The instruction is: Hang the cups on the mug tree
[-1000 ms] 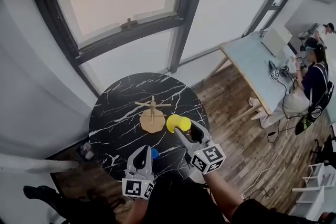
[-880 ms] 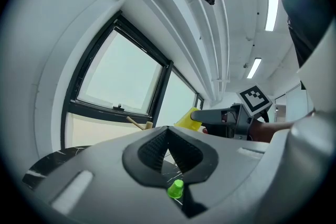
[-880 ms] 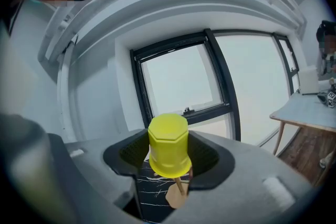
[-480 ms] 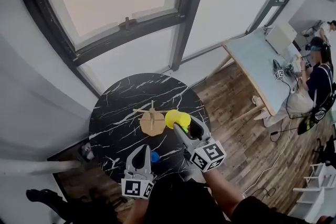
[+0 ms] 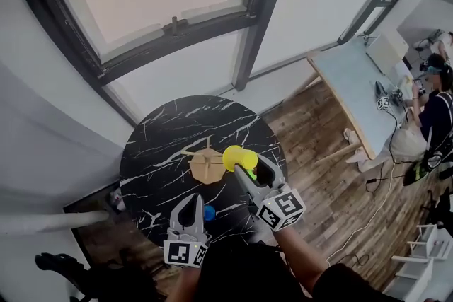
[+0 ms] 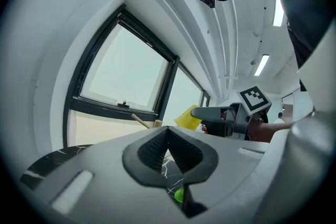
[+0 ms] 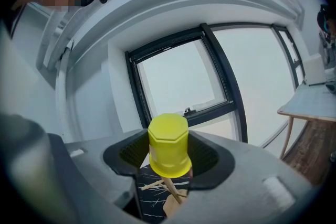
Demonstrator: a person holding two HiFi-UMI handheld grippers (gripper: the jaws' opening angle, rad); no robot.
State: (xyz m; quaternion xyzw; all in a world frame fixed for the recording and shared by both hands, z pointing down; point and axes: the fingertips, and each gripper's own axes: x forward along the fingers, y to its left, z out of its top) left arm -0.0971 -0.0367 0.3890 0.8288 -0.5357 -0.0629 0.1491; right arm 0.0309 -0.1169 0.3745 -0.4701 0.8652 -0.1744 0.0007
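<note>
two grippers are in view. the right gripper [image 7: 169, 161] has its jaws wide apart and clamped on one yellow cup [image 7: 168, 143], with a ribbed pad pressing on each side of it. in the right gripper view the cup's closed, eight-sided bottom is on top and its wider rim is below. the left gripper [image 6: 168, 148] is clenched, with its two pads together and nothing between them. just to the right of its tips, between the two grippers, one blue cup [image 5: 209, 211] stands on the table, partly hidden by the jaw. so two cups can be counted; a small green spot [image 6: 179, 195] also shows under the left jaws, but what it is i cannot tell. just beyond the right gripper's tips stands the one wooden mug tree [image 5: 205, 165]. the yellow cup is in the air close beside it, and the pegs show right under the cup's rim. no cup hangs on the pegs that can be seen. tree and blue cup are on one round black marble table [image 5: 157, 141].
</note>
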